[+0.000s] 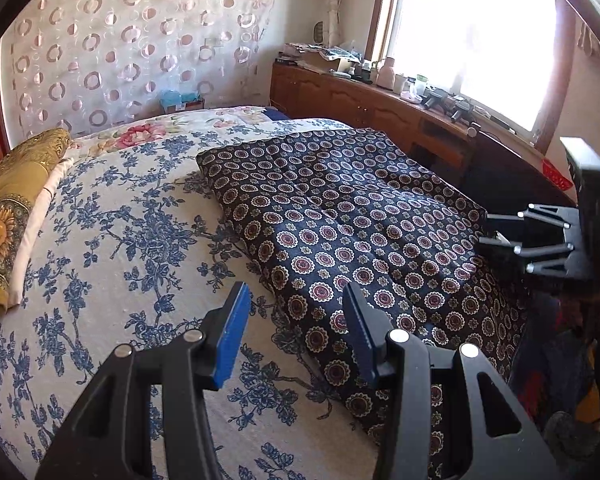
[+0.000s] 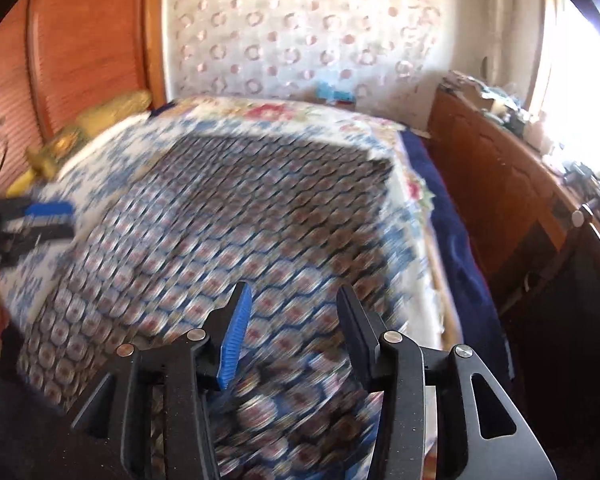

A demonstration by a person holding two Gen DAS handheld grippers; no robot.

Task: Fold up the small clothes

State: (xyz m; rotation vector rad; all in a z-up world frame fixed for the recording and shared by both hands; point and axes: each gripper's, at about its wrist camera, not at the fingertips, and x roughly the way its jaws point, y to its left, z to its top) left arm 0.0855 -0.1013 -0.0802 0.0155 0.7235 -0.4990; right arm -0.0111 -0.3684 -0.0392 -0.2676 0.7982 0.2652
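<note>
Both tongs, left tongs (image 1: 296, 336) and right tongs (image 2: 294, 338), spread, empty above the dark cloth (image 1: 352, 216); recommend pinching matching corners, folding squarely.

You are working in a bedroom where a bed (image 1: 112, 208), covered in a white spread with blue flowers, is filling most of the view. A curtain (image 1: 132, 40) patterned with pink rings is hanging behind its head. Daylight is pouring through a wood-framed window (image 1: 472, 36), washing out the glass. A long wooden cabinet (image 1: 360, 100) is running beneath it, carrying what may be bottles and clutter. A slatted wooden panel (image 2: 80, 40) is standing left of the curtain.
</note>
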